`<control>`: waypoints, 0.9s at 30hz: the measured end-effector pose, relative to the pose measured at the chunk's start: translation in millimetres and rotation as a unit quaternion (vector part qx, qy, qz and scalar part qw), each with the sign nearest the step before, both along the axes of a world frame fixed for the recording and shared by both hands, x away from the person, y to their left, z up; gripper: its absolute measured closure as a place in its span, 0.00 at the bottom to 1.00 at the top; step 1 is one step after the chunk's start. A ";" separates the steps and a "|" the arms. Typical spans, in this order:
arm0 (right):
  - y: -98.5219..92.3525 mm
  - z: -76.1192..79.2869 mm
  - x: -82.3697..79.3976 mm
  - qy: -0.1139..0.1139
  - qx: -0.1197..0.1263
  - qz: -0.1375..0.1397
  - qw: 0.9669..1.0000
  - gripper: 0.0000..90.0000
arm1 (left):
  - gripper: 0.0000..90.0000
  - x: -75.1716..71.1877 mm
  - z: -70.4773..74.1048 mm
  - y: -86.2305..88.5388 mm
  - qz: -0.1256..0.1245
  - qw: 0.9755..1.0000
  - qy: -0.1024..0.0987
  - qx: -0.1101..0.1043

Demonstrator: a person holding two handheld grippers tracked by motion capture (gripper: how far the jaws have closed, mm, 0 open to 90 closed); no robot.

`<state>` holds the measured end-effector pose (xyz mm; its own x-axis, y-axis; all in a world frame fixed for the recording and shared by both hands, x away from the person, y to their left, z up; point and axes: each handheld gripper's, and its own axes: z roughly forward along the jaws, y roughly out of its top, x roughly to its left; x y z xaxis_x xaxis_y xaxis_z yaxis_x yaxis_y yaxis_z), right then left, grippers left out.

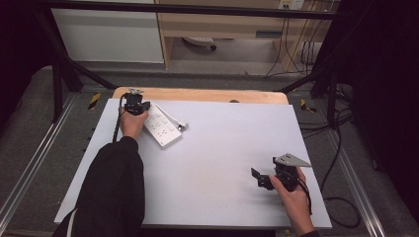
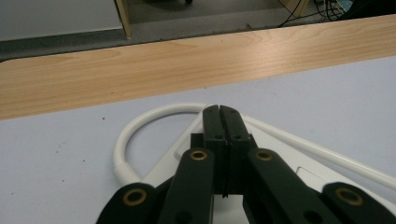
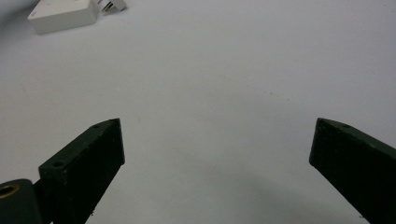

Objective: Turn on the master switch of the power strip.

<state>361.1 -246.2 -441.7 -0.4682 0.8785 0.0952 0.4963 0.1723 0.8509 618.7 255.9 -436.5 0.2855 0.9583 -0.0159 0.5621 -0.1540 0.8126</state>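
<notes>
left gripper (image 2: 219, 112): jaws pressed together, empty, parked over the power strip (image 1: 162, 126) at the desk's (image 1: 222, 148) far-left, probably pinning it | right gripper (image 1: 262, 178): jaws wide open, nothing held, waiting near-right

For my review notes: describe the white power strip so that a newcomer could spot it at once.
On the grey table mat, look to the far left corner, beside the wooden edge. The power strip lies there at a slant under the shut left gripper, a white socket bar with a looped white cord.
</notes>
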 end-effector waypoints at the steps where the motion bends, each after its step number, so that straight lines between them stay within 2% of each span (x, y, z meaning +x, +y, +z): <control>1: 0.0 -0.1 -0.1 0.000 0.000 0.000 1.000 0.04 | 1.00 -0.1 0.2 -0.6 0.000 1.000 0.000 0.004; 4: 0.0 0.0 -0.3 0.000 -0.001 0.001 1.000 0.04 | 1.00 -0.2 0.9 0.2 0.008 1.000 0.001 0.014; 12: 0.0 -0.3 0.2 0.001 0.001 0.001 1.000 0.04 | 1.00 0.5 0.3 1.7 0.013 1.000 0.004 -0.002; 24: 0.4 -0.5 0.2 0.002 0.001 0.002 1.000 0.04 | 1.00 1.0 0.8 1.0 0.011 1.000 0.005 0.004; 27: 0.5 -0.8 0.2 0.004 -0.001 0.001 1.000 0.04 | 1.00 1.0 1.1 -0.7 0.009 1.000 0.004 0.014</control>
<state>361.3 -245.7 -442.5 -0.4698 0.8774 0.0967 0.5021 0.1755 0.8468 619.7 255.2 -435.3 0.2672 0.9636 0.0093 0.5719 -0.1664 0.8033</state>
